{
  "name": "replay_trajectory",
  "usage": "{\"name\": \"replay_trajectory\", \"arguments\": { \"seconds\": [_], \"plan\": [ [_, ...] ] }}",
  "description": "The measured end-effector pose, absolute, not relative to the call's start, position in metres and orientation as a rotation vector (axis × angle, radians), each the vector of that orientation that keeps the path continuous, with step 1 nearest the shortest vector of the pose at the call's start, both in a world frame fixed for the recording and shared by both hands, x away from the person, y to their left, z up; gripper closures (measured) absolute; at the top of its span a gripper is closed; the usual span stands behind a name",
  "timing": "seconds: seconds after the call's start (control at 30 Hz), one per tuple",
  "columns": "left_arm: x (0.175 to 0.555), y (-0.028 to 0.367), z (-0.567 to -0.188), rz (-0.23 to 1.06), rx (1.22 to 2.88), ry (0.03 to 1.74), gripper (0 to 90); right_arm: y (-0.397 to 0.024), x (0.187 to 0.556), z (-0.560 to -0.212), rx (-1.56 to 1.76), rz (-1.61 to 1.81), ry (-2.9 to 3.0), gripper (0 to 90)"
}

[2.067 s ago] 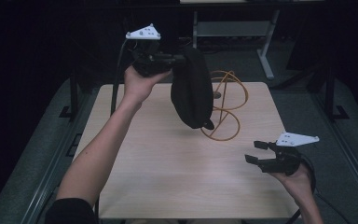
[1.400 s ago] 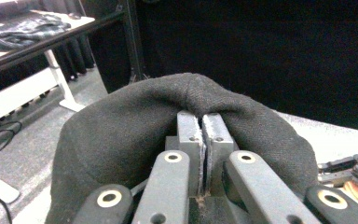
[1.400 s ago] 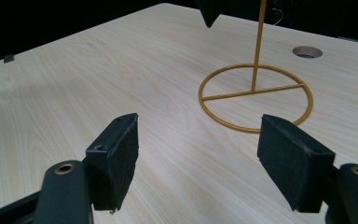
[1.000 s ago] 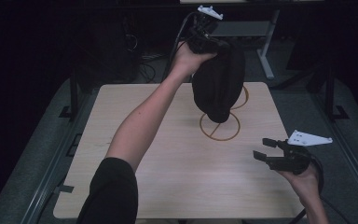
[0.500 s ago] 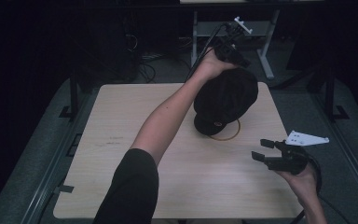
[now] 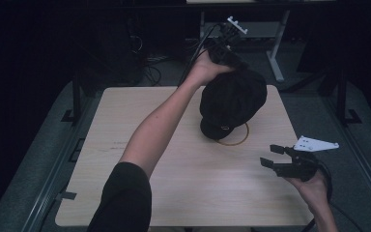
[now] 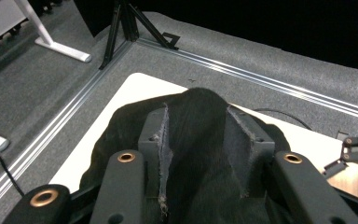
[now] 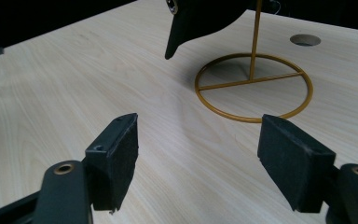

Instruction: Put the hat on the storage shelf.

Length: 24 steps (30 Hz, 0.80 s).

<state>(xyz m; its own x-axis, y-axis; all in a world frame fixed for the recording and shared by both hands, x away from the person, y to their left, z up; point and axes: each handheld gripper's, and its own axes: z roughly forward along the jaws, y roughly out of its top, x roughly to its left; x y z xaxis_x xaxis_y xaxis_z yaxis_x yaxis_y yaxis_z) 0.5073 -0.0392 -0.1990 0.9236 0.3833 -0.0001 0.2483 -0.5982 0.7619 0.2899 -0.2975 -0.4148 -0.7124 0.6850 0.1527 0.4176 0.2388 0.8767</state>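
Left gripper point(image 6: 225, 54): your jaws have just been opening, with the hat's point(image 6: 232, 99) black fabric between them. In the left gripper view the cloth bunches up between the pads point(image 7: 157, 140); pressing or loose, can't tell. Right gripper point(image 6: 274, 157): released, jaws wide apart, nothing between them, hovering over the table's point(image 6: 125, 111) near right part, well apart from the hat.

Largest to smallest:
- Table: light wood top, with a round hole point(image 8: 305, 39) visible in the right gripper view.
- Hat: black, draped on the stand point(image 6: 233, 140) at the table's far right, brim hanging toward you above the stand's ring. A small metal stud point(image 8: 171, 5) sits on the brim.
- Stand: gold wire with a ring base flat on the table, a crossbar and an upright rod running up under the hat.

No readable writing, brands or labels anywhere.
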Motion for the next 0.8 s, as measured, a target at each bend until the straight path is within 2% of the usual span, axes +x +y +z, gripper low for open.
{"name": "replay_trajectory", "arguments": {
  "seconds": [0.8],
  "plan": [
    [0.466,0.039,-0.206,0.247,2.161,0.533,52.8,-0.288,0.286,-0.417,1.029,1.441,2.255,25.8]
  ]
}}
